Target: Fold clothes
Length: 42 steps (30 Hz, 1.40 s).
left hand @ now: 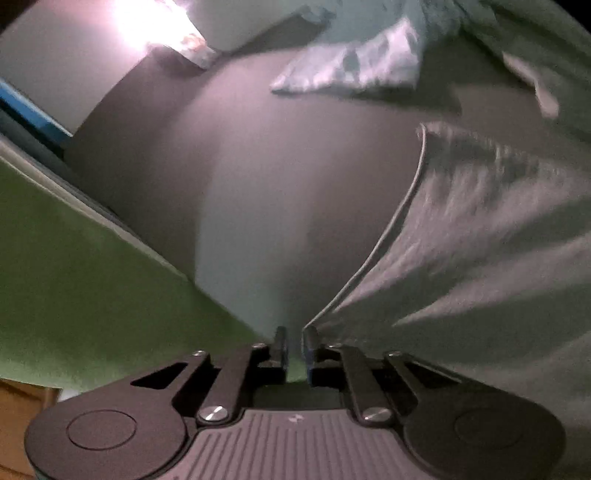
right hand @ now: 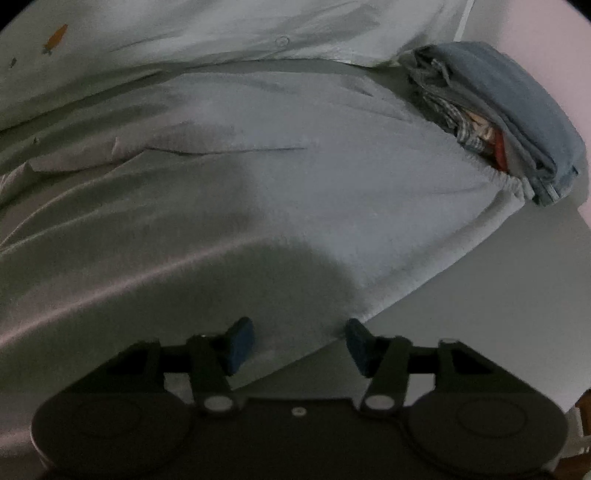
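Grey table and its surroundings

The table (left hand: pixel 258 166) is plain grey, and in the right wrist view its bare near-right part (right hand: pixel 480 314) looks paler. Past its left edge lies a green surface (left hand: pixel 74 277), with a wooden piece (left hand: pixel 18 413) at the bottom left. A blue strip (left hand: pixel 29 107) runs beyond the far-left edge, under a bright glare (left hand: pixel 147 18). A pinkish wall (right hand: pixel 535 37) stands behind the far-right corner.
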{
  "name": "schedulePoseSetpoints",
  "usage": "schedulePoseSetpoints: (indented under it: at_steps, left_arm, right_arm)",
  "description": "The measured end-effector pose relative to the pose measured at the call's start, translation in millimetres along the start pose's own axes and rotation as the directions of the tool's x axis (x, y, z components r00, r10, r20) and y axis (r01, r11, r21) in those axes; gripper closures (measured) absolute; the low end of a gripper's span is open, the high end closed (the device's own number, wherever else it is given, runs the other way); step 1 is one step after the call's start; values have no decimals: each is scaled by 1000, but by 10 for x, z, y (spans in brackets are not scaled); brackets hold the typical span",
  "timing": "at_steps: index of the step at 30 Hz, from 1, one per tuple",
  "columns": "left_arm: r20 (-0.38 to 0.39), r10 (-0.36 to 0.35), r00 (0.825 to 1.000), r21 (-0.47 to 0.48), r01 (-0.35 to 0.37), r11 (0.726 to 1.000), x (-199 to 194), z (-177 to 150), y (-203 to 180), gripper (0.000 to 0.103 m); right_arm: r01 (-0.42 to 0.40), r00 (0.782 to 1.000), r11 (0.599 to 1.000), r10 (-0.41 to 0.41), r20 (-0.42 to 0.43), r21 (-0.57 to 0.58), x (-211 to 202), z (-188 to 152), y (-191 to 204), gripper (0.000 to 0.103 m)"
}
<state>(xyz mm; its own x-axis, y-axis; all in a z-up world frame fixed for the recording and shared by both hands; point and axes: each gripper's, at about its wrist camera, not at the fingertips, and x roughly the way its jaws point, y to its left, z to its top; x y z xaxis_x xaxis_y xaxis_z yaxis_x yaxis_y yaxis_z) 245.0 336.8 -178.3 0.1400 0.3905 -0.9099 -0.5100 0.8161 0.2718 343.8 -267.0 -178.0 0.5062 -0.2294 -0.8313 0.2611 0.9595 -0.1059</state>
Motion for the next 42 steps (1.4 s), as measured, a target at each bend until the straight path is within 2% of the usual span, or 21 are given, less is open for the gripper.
schedulePoseSetpoints:
  at_steps: [2, 5, 7, 9, 12, 14, 17, 18, 19, 20, 21, 25, 29, 31, 33, 37, 40, 42]
  left_arm:
    - [-3, 11, 1000, 15, -11, 1000, 12, -31, -20, 84]
    - [104, -29, 994, 48, 25, 999, -107, 91, -110, 63]
    - [178, -59, 982, 83, 45, 996, -148, 239, -202, 54]
    - [240, -134, 961, 120, 108, 987, -126, 424, -270, 36]
    - [264, -232, 936, 146, 199, 969, 32, 738, -369, 32]
    - [258, -271, 927, 148, 239, 960, 196, 927, -463, 32]
    - [232, -294, 927, 151, 264, 953, 488, 1081, -595, 34]
    - [215, -314, 925, 148, 287, 947, 554, 1098, -609, 42]
    - [212, -345, 914, 136, 321, 937, 581, 1097, -602, 51]
    - [219, -376, 900, 123, 357, 926, 567, 1088, -578, 81]
    - [225, -379, 898, 120, 360, 925, 542, 1082, -573, 99]
    - [312, -302, 901, 115, 279, 953, 322, 963, -545, 99]
    - [408, -264, 874, 35, 274, 961, 7, 888, -311, 99]
    - [432, -235, 871, -11, 266, 964, -62, 852, -185, 99]
    - [422, -205, 883, -54, 250, 967, 2, 794, -99, 99]
    - [293, -205, 934, -117, 247, 962, 450, 752, -123, 99]
    - [275, -197, 941, -91, 229, 969, 482, 748, -233, 92]
    - [285, -213, 934, -73, 243, 967, 425, 788, -283, 88]
  right_arm:
    - [-10, 1000, 1000, 10, -2, -4, 10, 11, -35, 40]
    - [-28, 1000, 999, 29, -3, 27, 31, 7, -119, 33]
    - [-42, 999, 998, 42, -2, 45, 23, -13, -132, 32]
    - [-44, 999, 998, 44, 0, 44, 5, -41, -105, 31]
    - [-30, 1000, 999, 30, 8, 21, -9, -52, -71, 31]
    - [-16, 1000, 1000, 17, 18, -5, -19, -57, -47, 31]
    - [-5, 999, 1000, 6, 32, -29, -50, -104, -9, 31]
    - [-4, 999, 1000, 5, 33, -26, -59, -119, -5, 31]
    - [-4, 999, 1000, 4, 33, -23, -68, -133, -3, 31]
    - [-3, 999, 1000, 3, 31, -20, -74, -135, -9, 31]
    - [0, 1000, 1000, 1, 31, -19, -79, -132, -17, 31]
    - [19, 999, 999, -17, 47, -38, -116, -184, 30, 31]
    - [29, 998, 997, -26, 49, -66, -114, -164, 64, 30]
    - [27, 999, 997, -24, 49, -70, -107, -153, 60, 30]
    - [21, 999, 997, -17, 49, -71, -97, -148, 31, 30]
    - [8, 999, 998, -5, 46, -60, -72, -141, -24, 25]
    - [11, 1000, 999, -10, 29, -38, -33, -120, -67, 16]
    - [11, 1000, 1000, -11, 12, -15, -5, -99, -105, 11]
